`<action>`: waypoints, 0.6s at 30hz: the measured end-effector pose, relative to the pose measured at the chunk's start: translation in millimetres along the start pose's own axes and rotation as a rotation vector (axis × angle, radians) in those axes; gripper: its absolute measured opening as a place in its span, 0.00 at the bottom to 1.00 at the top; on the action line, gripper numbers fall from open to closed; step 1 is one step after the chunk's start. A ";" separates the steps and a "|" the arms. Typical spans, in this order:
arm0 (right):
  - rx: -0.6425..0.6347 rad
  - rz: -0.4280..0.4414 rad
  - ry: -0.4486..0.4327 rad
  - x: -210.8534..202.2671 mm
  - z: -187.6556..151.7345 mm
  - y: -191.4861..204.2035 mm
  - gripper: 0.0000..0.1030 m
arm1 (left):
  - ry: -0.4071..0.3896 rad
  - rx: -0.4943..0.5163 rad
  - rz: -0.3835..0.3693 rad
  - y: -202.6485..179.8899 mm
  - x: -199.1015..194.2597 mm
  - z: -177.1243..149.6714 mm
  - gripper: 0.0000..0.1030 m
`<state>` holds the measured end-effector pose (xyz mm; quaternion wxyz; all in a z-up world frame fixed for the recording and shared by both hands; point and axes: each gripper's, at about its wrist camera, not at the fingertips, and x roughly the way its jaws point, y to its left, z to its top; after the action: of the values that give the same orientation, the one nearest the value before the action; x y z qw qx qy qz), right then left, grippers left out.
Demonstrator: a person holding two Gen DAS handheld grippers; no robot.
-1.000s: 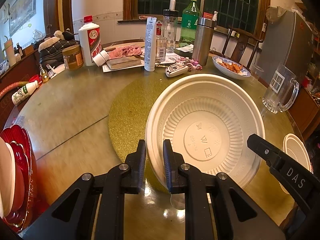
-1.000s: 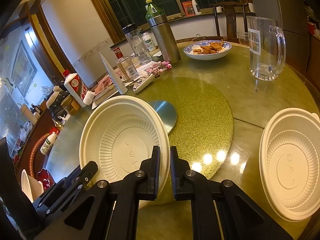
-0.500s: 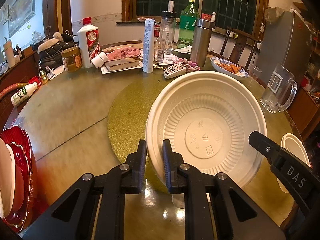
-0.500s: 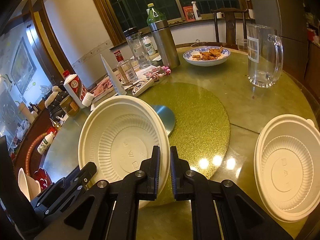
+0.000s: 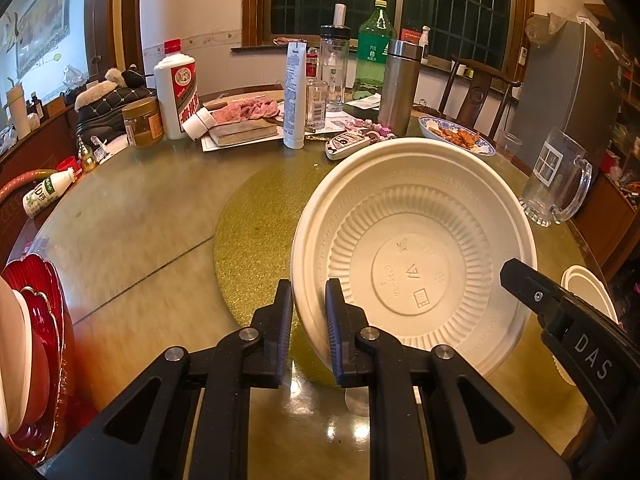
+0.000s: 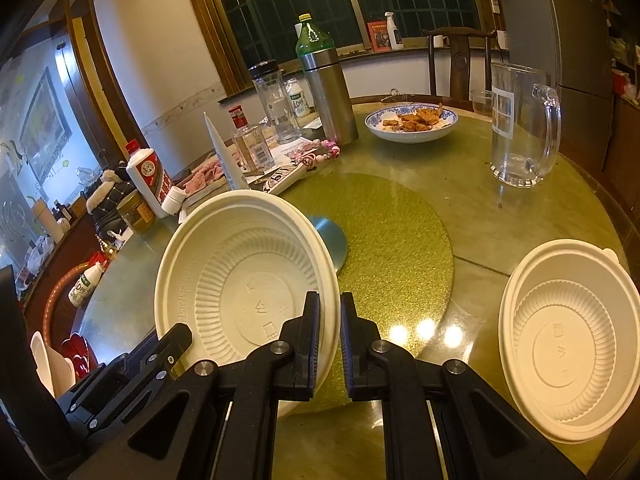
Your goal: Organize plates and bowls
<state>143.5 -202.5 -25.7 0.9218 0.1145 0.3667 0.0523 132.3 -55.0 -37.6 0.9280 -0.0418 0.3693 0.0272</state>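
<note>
One disposable bowl in hand, sorting seemingly only partway done.

The white bowl (image 5: 412, 264) hangs tilted over the gold turntable (image 6: 396, 224), its rim pinched on opposite sides by the left gripper (image 5: 308, 308) and right gripper (image 6: 330, 320). A second bowl (image 6: 560, 332) waits on the table (image 5: 132, 208) to the right; red plates (image 5: 38, 320) are stacked at the left edge.
</note>
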 end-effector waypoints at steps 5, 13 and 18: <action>-0.003 -0.005 -0.001 0.1 -0.1 0.7 0.09 | -0.001 0.001 0.001 -0.3 -0.2 0.1 0.14; -0.002 -0.004 -0.002 0.1 -0.1 0.8 0.09 | -0.001 0.001 0.002 -0.5 -0.2 -0.1 0.14; -0.002 -0.004 -0.001 0.0 -0.2 0.9 0.09 | -0.002 0.002 0.003 -0.9 -0.5 0.0 0.14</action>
<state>143.4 -201.6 -25.6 0.9222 0.1129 0.3663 0.0506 132.0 -56.0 -37.2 0.9284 -0.0404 0.3682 0.0282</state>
